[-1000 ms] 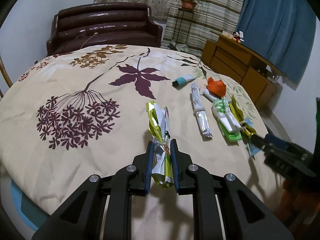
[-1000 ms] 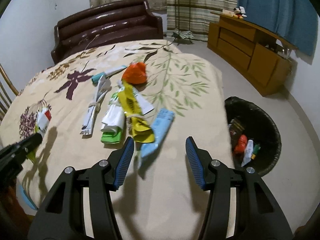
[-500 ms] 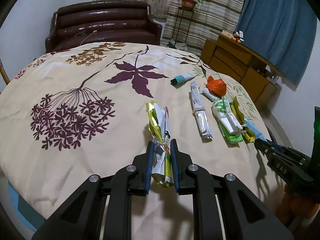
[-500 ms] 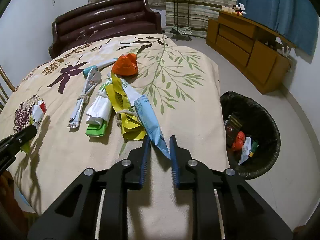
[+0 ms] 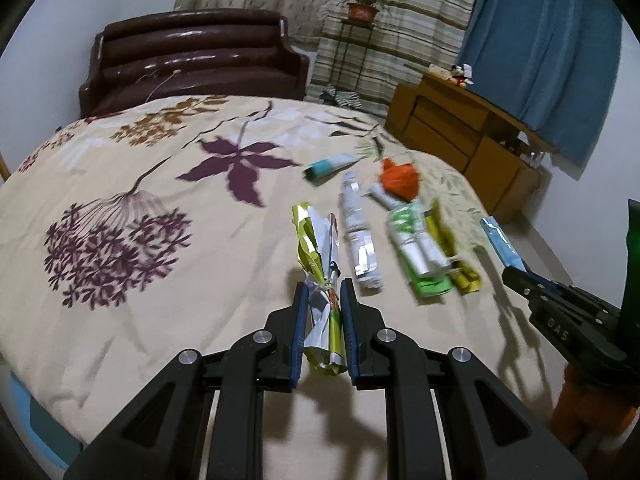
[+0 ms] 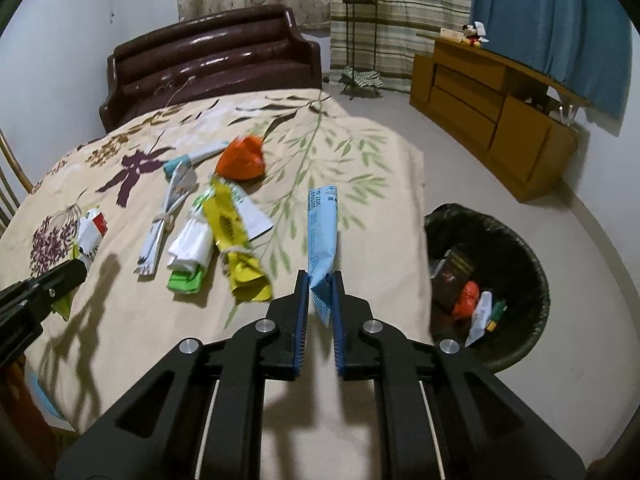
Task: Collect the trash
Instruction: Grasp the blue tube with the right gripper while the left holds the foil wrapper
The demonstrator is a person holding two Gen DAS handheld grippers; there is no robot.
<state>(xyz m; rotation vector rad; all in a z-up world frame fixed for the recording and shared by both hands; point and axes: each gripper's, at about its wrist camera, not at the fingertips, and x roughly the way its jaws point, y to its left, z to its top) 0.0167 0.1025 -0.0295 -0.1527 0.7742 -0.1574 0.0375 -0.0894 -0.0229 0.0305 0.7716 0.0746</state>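
My left gripper [image 5: 323, 286] is shut on a tied yellow-green and silver wrapper bundle [image 5: 316, 248], held just over the floral tablecloth. In the right wrist view that bundle [image 6: 90, 232] shows at the far left, at the left gripper's tip [image 6: 76, 276]. The jaws of my right gripper [image 6: 321, 276] are closing and pinch the near end of a light blue packet [image 6: 322, 232], which sticks out forward over the cloth. A black-lined trash bin [image 6: 520, 248] stands on the floor to the right of the table, with some trash inside.
More trash lies on the cloth [image 6: 360, 160]: an orange bag [image 6: 241, 159], a yellow wrapper [image 6: 236, 240], a green-white wrapper [image 6: 192, 248], a silver wrapper [image 6: 164, 224], a teal tube [image 6: 192, 159]. Beyond are a brown sofa [image 6: 212, 56] and a wooden cabinet [image 6: 492, 104].
My right gripper went from wide open to shut on the blue packet and drew it rightward, away from the yellow wrapper. The left gripper kept its hold on the bundle and shifted slightly.
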